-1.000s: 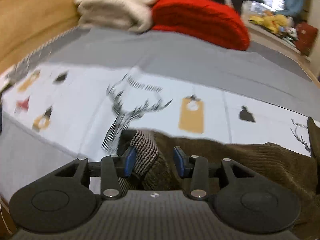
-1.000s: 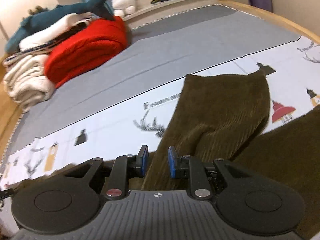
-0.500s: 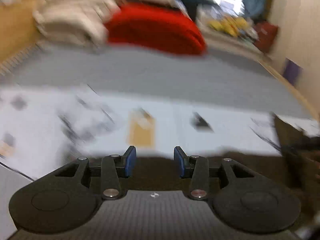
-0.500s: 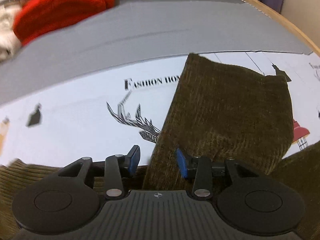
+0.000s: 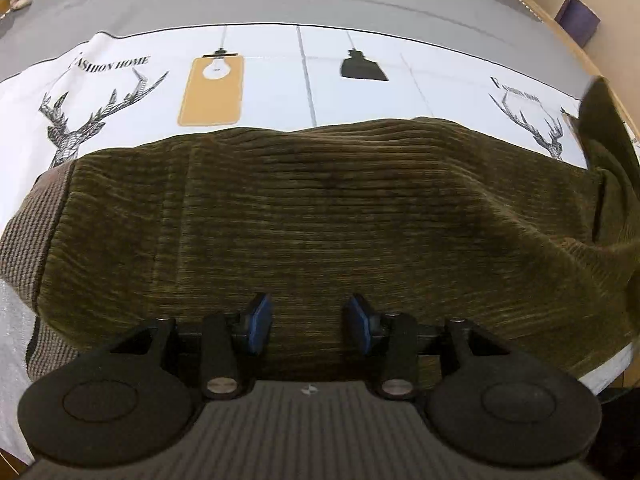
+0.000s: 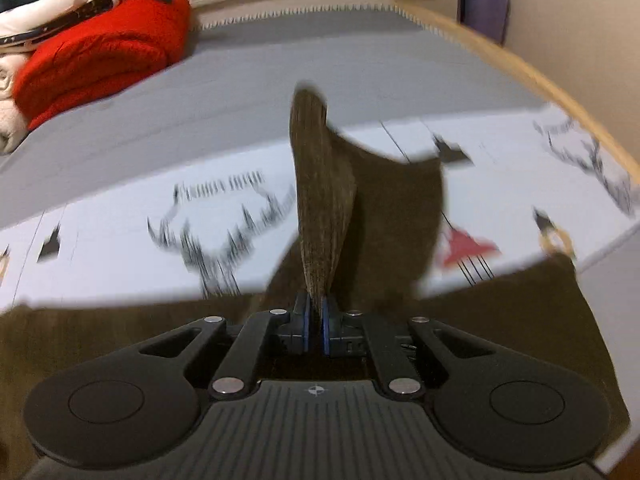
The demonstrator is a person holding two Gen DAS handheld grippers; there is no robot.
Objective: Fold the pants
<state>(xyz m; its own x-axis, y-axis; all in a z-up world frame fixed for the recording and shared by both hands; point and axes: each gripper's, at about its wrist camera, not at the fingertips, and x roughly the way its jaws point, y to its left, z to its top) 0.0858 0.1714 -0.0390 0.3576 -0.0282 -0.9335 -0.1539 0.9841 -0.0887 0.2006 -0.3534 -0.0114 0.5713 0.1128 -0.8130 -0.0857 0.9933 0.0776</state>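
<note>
- Right tongs (image 6: 315,316) are pinched tight on a fold of the pants (image 5: 320,216); their jaws have just been closing, and the brown corduroy now stands up from between the blue pads (image 6: 325,320) as a thin ridge.
- Left tongs (image 5: 308,322) hang part-way apart just above the pants, pointing steeply down; the cloth lies under the gap, but neither pad presses on it, so they hold nothing.
- Pants lie spread across the printed sheet (image 5: 280,68) on the bed, their checked waistband (image 5: 38,216) at the left end in the left wrist view and a leg running away to the right of it.
- Beyond the pants, the raised leg (image 6: 396,200) drapes back down onto the sheet; past that comes the plain grey bedcover (image 6: 280,80).
- Farthest from the pants, a red blanket (image 6: 100,56) and a stack of pale bedding sit at the head of the bed.
- Step in hand, as I judge it: gripping the garment at two points before the first fold, with one side caught and the other not yet.
- Next move likely calls for the left tongs to drop onto the corduroy and pinch it through every layer, then for both hands to lift evenly and carry the leg over toward the waistband.
- Main risk: catching only the top layer, which would drag the fold askew.
</note>
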